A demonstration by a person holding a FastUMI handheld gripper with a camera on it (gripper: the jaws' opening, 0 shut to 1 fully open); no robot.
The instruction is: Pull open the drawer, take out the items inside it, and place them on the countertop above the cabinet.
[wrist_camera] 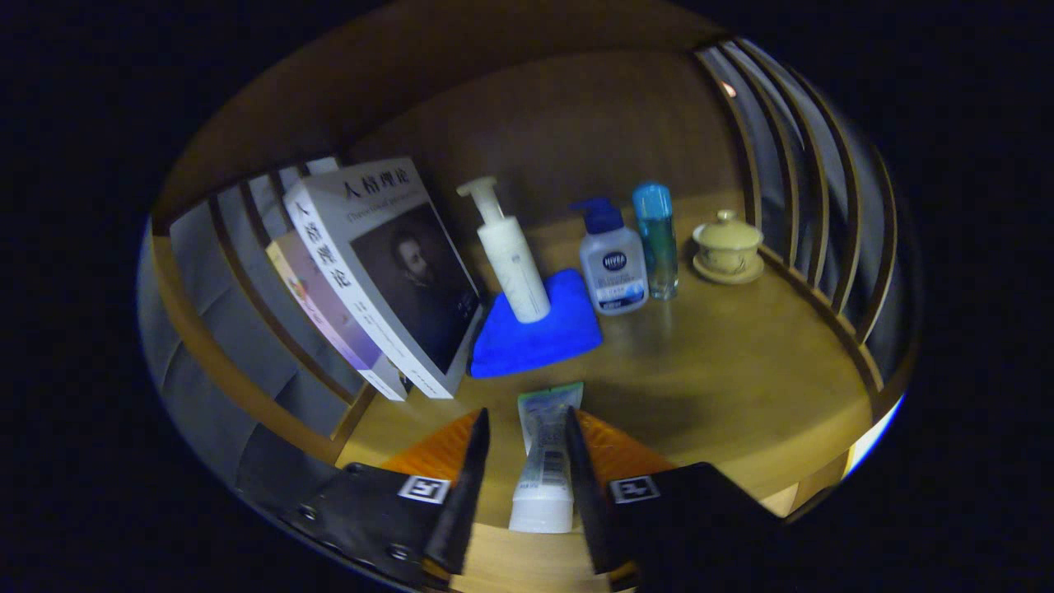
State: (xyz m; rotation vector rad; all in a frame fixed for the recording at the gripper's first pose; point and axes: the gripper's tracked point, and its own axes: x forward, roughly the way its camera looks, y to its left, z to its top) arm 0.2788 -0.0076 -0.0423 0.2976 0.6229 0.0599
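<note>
The wooden table (725, 371) carries two books (387, 280) leaning against its slatted side rail, and a blue cloth (539, 333) with a white pump bottle (510, 259) standing on it. Beside the cloth stand a blue-capped pump bottle (611, 263), a slim blue bottle (656, 239) and a lidded cup on a saucer (727, 247). A tube (545, 445) lies between the fingers of the tool (527, 428).
</note>
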